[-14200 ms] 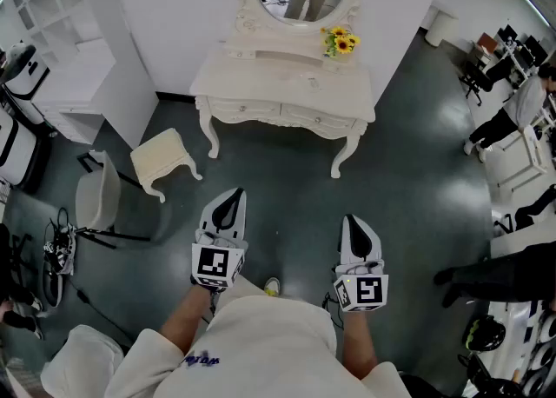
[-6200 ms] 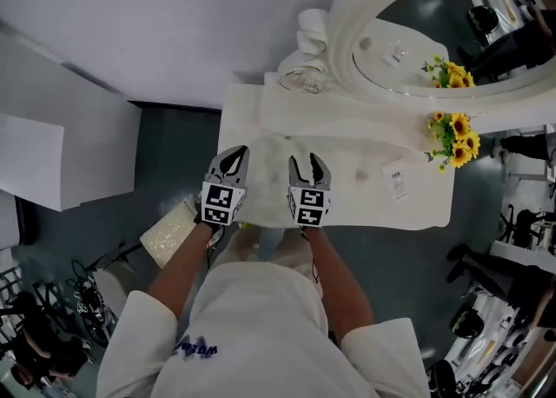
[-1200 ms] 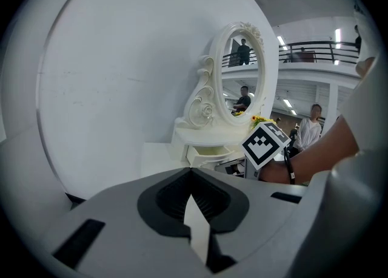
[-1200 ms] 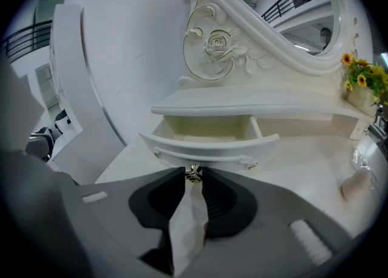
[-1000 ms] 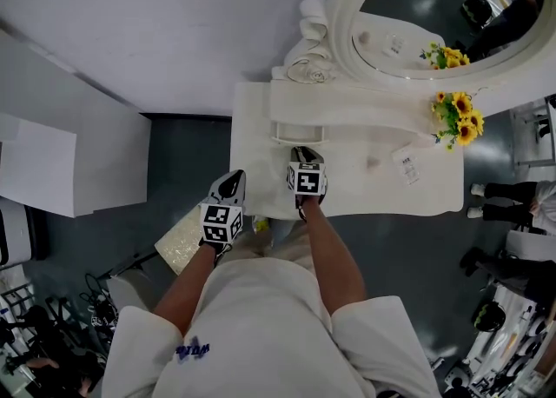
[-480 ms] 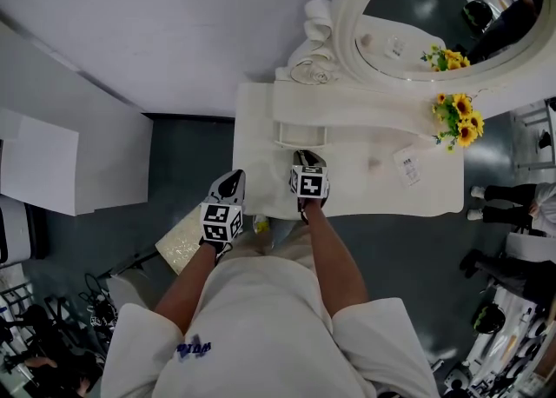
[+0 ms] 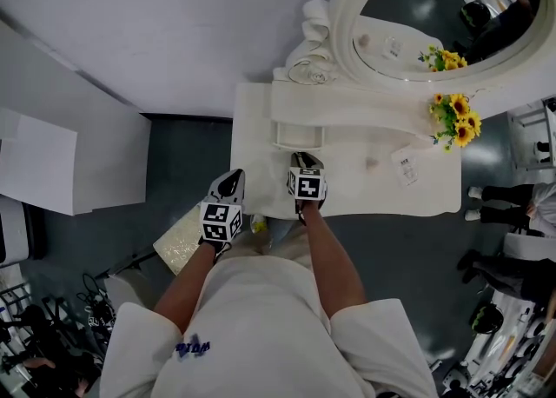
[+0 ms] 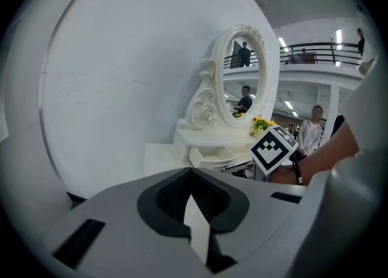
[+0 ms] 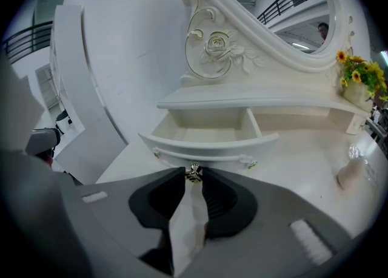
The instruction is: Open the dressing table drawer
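Drawer (image 9: pixel 206 132) sat pulled open beneath the shelf (image 9: pixel 254 98) at the back left of the dressing table (image 7: pixel 373 192). Your right gripper (image 7: pixel 304 160) was clenched on its little brass knob (image 9: pixel 193 173). Your left gripper (image 7: pixel 232 177) hung just off the table's front left corner, jaws together, nothing between them.

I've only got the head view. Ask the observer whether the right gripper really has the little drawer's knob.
Observer: Yes. In the right gripper view the right gripper is closed on the small gold knob of the drawer.
Operator: Is the drawer out, and is anything in it?
Observer: It is pulled out from under the shelf. The inside that shows is bare.
Operator: And the left gripper?
Observer: The left gripper has its jaws together with nothing between them.
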Motion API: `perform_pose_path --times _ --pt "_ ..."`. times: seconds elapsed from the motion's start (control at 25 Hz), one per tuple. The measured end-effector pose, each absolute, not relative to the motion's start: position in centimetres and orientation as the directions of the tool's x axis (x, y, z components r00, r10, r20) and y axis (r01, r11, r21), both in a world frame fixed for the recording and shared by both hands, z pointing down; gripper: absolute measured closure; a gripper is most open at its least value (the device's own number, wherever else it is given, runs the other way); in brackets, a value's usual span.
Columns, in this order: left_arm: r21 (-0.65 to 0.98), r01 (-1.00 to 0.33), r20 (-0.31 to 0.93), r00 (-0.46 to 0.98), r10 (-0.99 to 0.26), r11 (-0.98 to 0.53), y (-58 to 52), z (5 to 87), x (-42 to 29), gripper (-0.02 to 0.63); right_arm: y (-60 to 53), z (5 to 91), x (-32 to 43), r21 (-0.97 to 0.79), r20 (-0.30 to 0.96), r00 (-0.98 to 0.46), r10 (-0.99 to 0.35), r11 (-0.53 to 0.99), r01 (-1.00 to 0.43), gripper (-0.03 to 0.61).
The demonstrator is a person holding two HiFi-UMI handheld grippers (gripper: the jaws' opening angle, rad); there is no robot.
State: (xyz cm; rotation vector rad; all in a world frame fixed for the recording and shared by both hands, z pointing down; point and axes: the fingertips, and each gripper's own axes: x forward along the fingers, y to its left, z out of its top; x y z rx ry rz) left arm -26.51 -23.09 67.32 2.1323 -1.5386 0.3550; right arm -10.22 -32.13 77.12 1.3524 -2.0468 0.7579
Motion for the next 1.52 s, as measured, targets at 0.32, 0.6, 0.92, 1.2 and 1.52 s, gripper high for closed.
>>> perform_pose_path --times 0.32,0.6,0.92,1.2,1.52 --pt "0.231 -0.94 0.475 0.333 -0.814 -0.25 -23.0 67.2 -26.5 0.609 -31.7 77.0 -10.3 -0.154 0.718 -0.333 -0.612 0.327 -0.933 0.48" --pt "0.231 -0.939 0.471 0.337 -0.815 -0.254 -23.2 67.2 -26.6 0.609 -31.5 77.0 -10.4 -0.155 0.721 -0.332 -0.609 0.325 -0.933 0.48" --pt "0.239 -0.938 0.467 0.338 -0.817 -0.252 -23.2 67.2 -26.5 0.609 -31.1 77.0 -10.2 -0.161 0.721 -0.332 -0.609 0.32 -0.934 0.48" --pt "0.24 -0.939 0.473 0.336 -0.815 -0.247 -23.0 67.4 -26.8 0.609 -31.1 77.0 -10.3 -0.152 0.719 -0.343 -0.604 0.345 -0.926 0.48" --pt "0.236 -0.939 0.478 0.338 -0.811 -0.252 -23.0 67.4 -26.8 0.609 -31.1 76.8 -10.3 -0.153 0.71 -0.361 -0.605 0.368 -0.917 0.48"
